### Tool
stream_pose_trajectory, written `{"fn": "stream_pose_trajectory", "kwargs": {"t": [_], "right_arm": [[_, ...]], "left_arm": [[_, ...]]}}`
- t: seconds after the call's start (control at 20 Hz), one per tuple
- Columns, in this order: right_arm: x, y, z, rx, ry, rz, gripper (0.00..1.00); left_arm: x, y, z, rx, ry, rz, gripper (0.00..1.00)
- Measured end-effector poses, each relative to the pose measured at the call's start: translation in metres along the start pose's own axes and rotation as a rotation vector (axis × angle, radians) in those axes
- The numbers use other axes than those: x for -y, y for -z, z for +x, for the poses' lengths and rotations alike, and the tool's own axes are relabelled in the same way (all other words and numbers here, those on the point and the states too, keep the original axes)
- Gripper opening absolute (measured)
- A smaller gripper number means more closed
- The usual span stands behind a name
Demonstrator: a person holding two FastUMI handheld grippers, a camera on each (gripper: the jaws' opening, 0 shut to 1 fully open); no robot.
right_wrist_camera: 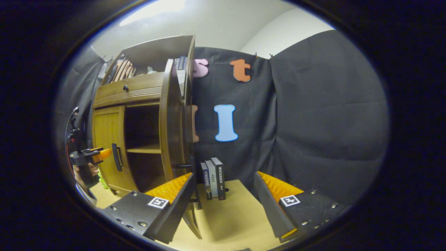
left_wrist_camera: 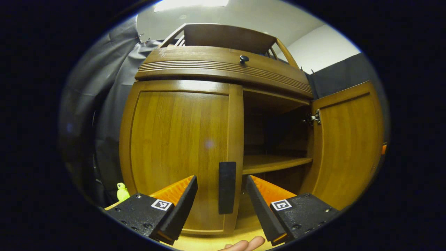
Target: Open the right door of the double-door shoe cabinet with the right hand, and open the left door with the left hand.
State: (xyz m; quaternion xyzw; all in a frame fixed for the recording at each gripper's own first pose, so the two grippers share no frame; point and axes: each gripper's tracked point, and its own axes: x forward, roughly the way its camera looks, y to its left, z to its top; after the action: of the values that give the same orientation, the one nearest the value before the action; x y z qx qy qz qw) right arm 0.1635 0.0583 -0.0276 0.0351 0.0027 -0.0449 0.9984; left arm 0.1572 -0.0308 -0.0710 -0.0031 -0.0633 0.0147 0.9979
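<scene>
**Right door open, left door shut**

The wooden shoe cabinet [left_wrist_camera: 223, 69] stands on a pale worktop [right_wrist_camera: 230, 216] against black cloth. Its right door [left_wrist_camera: 348, 139] is swung wide, baring a shelf [left_wrist_camera: 275, 162]; the left door [left_wrist_camera: 177, 139] is closed. The left hand-held gripper [left_wrist_camera: 223, 205], fingers apart, straddles the door's dark handle [left_wrist_camera: 227, 186]. The right hand-held gripper [right_wrist_camera: 223, 205] gapes wide beside upright books [right_wrist_camera: 213, 181].

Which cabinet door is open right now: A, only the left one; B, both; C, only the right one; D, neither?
C: the right door is swung wide off the shelf, while the left door sits closed, its handle between the open left tongs.
</scene>
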Motion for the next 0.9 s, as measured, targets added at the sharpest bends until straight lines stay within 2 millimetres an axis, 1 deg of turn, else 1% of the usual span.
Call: {"fn": "stream_pose_trajectory", "kwargs": {"t": [0.1,0.15,0.2,0.25,0.3,0.35,0.4,0.5,0.6,0.7,0.8,0.85,0.9], "right_arm": [[-0.007,-0.001,0.001,0.009,-0.014,0.006,1.0],[-0.014,-0.003,0.001,0.017,-0.035,0.033,1.0],[-0.027,-0.007,0.0,0.03,-0.073,0.066,1.0],[-0.04,-0.01,-0.002,0.041,-0.111,0.099,1.0],[-0.045,-0.012,-0.003,0.05,-0.124,0.114,1.0],[-0.044,-0.012,-0.003,0.054,-0.123,0.113,0.99],[-0.047,-0.011,-0.003,0.053,-0.126,0.108,1.0],[-0.061,-0.011,-0.006,0.046,-0.146,0.092,1.0],[-0.075,-0.013,-0.011,0.045,-0.169,0.067,1.0],[-0.09,-0.021,-0.02,0.057,-0.203,0.051,1.0],[-0.103,-0.032,-0.028,0.08,-0.232,0.043,0.99],[-0.107,-0.034,-0.031,0.081,-0.238,0.026,1.0],[-0.104,-0.036,-0.034,0.079,-0.237,0.004,1.0]], "left_arm": [[0.001,0.008,0.021,0.069,-0.005,0.035,0.84],[0.003,0.016,0.031,0.073,-0.005,0.063,0.84],[0.005,0.017,0.038,0.096,0.001,0.094,0.81],[0.013,0.021,0.04,0.101,0.045,0.096,0.67],[0.014,0.023,0.045,0.096,0.038,0.12,0.54],[0.011,0.019,0.048,0.103,0.013,0.139,0.4],[0.009,0.018,0.049,0.089,-0.01,0.166,0.33],[0.006,0.021,0.047,0.049,-0.035,0.196,0.32],[0.007,0.026,0.043,-0.011,-0.026,0.147,0.33],[0.01,0.028,0.041,-0.071,-0.002,0.07,0.33],[0.012,0.026,0.039,-0.104,0.026,0.048,0.32],[0.012,0.028,0.037,-0.119,0.036,0.059,0.32],[0.012,0.028,0.036,-0.127,0.046,0.07,0.32]]}}
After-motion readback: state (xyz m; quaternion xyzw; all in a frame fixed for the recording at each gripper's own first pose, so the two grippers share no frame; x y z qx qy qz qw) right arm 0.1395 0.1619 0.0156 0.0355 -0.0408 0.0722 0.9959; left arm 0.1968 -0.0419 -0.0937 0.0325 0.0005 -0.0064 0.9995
